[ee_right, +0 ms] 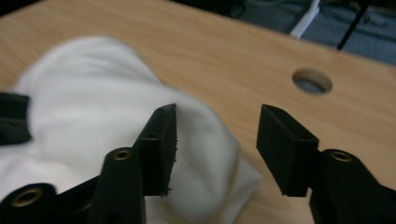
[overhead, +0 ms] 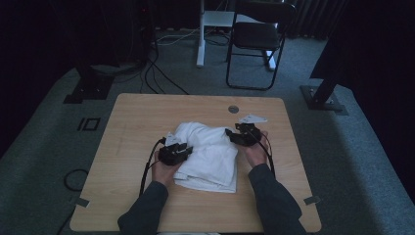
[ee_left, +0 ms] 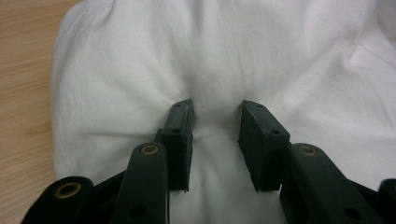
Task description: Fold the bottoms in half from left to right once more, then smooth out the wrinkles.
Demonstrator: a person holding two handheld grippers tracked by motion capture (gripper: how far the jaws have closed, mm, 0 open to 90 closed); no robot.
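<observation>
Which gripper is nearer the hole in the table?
Right. The right gripper sits at the cloth's far right edge, just below the hole; the left gripper is on the cloth's left side, farther off.

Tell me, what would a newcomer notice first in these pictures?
A crumpled white cloth lies in the middle of the wooden table, bright against the dark room. A person's two hands work it from either side: the left gripper presses its parted jaws down into the fabric, while the right gripper hangs open at the cloth's edge. Beyond the table stands a black folding chair.
</observation>
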